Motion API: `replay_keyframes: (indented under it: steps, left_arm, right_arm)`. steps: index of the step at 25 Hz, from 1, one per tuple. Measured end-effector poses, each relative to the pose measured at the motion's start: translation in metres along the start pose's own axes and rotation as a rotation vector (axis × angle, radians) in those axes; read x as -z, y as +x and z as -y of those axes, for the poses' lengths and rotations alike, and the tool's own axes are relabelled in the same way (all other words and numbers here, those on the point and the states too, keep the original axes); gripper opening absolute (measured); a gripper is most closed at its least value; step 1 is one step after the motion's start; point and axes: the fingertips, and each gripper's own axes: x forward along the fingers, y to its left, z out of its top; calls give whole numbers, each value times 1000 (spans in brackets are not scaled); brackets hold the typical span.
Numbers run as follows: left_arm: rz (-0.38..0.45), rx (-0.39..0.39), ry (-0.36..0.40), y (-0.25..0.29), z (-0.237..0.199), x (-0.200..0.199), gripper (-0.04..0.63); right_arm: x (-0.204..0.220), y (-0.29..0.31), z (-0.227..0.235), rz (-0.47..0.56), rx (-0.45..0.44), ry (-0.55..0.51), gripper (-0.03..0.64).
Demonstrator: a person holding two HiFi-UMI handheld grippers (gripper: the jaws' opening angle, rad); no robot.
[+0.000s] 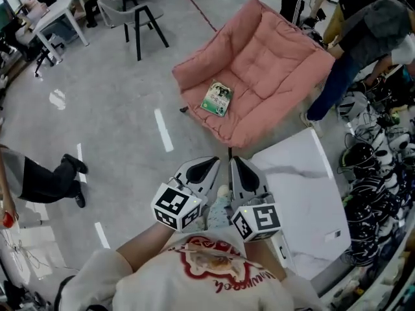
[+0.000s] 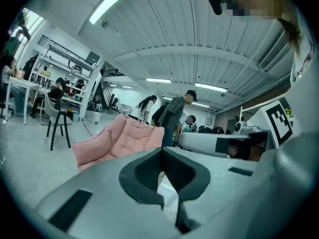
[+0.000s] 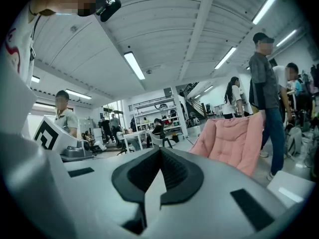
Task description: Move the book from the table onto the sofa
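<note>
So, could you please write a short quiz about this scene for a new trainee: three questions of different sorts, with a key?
1. True or false: the book lies on the pink sofa.
2. Choose one: the left tongs and the right tongs are A) both open, B) both shut and empty, C) shut on the book.
3. Short answer: in the head view, which white thing stands to the right of the tongs?

Key: 1 true; 2 B; 3 the table.
</note>
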Motion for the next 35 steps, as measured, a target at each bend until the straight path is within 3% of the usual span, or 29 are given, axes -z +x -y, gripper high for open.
replay_keyframes:
  steps: [8,21,35]
  left_arm:
    - [33,11,10,-21,32,-15,5]
    - [60,-20,-6,-38,64,2,5]
    - [83,-27,-12,-49,87,8,5]
  right_arm:
    - [-23,-39,-15,40,5,-26,0]
    - [-8,-80,-23,28,-41,-21,-1]
    - [-2,-108,-24,22,-31,-33,0]
